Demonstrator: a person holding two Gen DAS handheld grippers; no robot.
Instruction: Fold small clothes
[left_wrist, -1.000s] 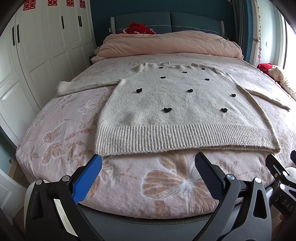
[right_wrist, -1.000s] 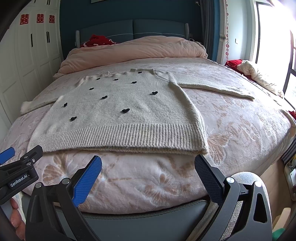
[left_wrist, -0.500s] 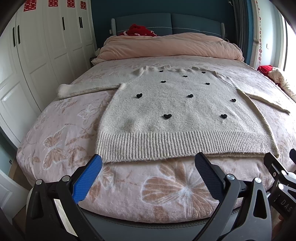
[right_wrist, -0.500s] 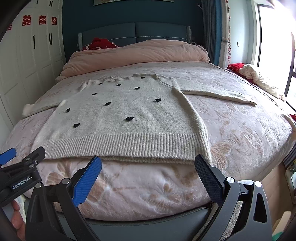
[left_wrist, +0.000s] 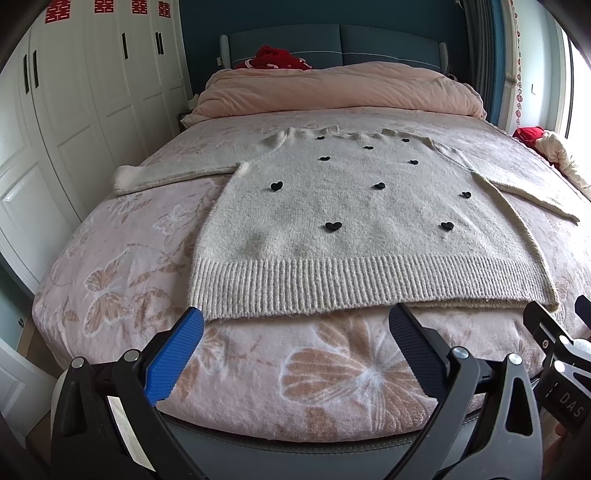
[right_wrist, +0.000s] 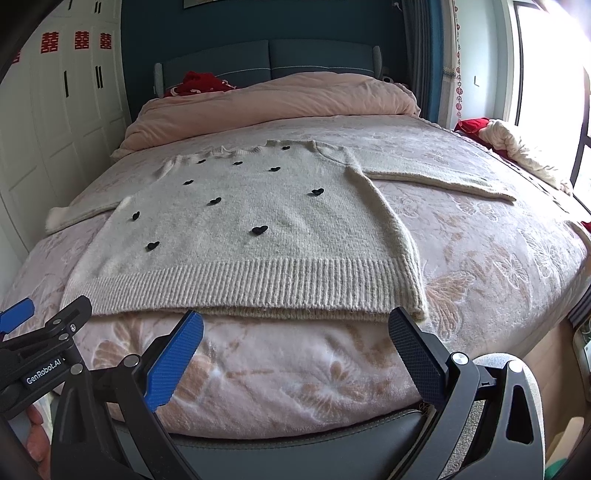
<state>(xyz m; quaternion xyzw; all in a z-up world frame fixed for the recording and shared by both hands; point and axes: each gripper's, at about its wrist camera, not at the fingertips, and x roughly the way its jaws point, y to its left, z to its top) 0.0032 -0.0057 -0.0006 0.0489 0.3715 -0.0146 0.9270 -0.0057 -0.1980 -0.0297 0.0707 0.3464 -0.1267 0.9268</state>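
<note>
A cream knitted sweater (left_wrist: 354, 221) with small black hearts lies flat and face up on the pink floral bed (left_wrist: 147, 258), sleeves spread toward 9 and 3 o'clock, its ribbed hem (left_wrist: 362, 284) nearest the foot edge. The left claw (left_wrist: 295, 332) hangs at 6 o'clock just short of the hem, spread wide and holding nothing. The right claw (right_wrist: 295, 334) sits likewise below the hem's right corner, wide apart and empty. A pink duvet (right_wrist: 273, 103) is bunched at 12 o'clock.
</note>
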